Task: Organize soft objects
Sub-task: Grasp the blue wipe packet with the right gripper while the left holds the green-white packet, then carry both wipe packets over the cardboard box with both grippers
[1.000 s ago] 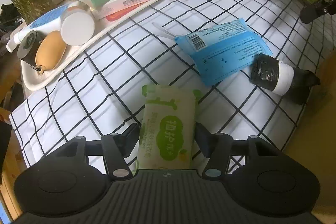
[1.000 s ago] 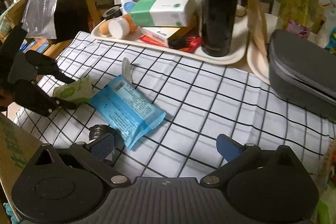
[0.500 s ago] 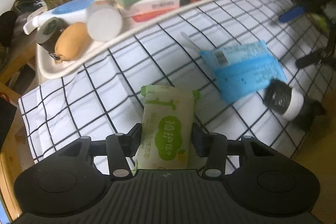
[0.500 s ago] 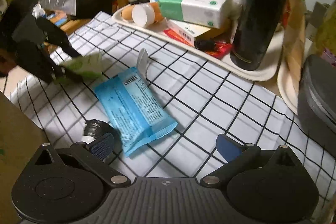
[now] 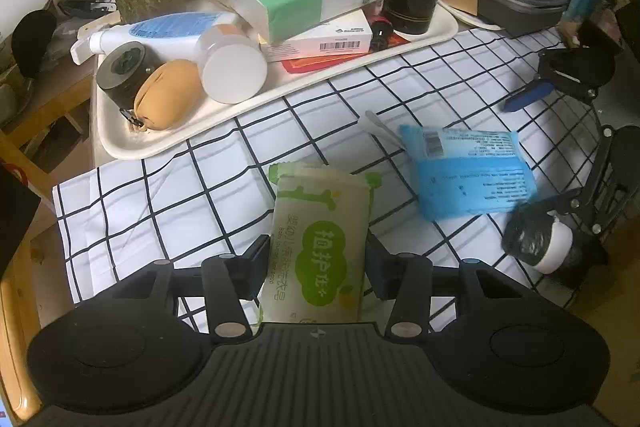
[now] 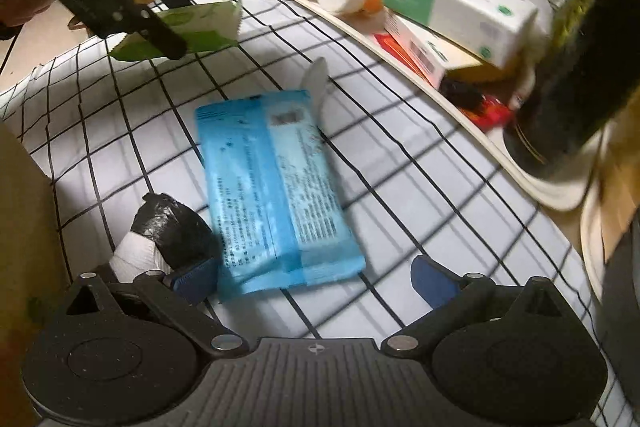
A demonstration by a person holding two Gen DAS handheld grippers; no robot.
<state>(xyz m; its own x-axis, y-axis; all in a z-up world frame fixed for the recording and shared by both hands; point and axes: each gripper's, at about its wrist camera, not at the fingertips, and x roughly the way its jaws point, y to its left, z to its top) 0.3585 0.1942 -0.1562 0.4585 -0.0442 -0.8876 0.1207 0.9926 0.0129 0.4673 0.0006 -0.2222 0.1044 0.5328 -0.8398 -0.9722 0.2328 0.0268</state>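
Left claw (image 5: pixel 316 267) clamped on green-and-white soft wipes pack (image 5: pixel 318 243), lifted clear of checked cloth counter (image 5: pixel 160 195). Blue plastic wipes pack (image 5: pixel 468 179) lies flat near the counter's right edge, black-wrapped white roll (image 5: pixel 536 239) just beside it at that edge. Cream tray (image 5: pixel 120 143) along far edge.

Right claw (image 6: pixel 314 279) released, fingers spread either side of blue pack's (image 6: pixel 272 187) near end, not touching. Roll (image 6: pixel 168 235) against left finger. Left claw (image 6: pixel 160 31) with green pack (image 6: pixel 192 27) above far left corner.
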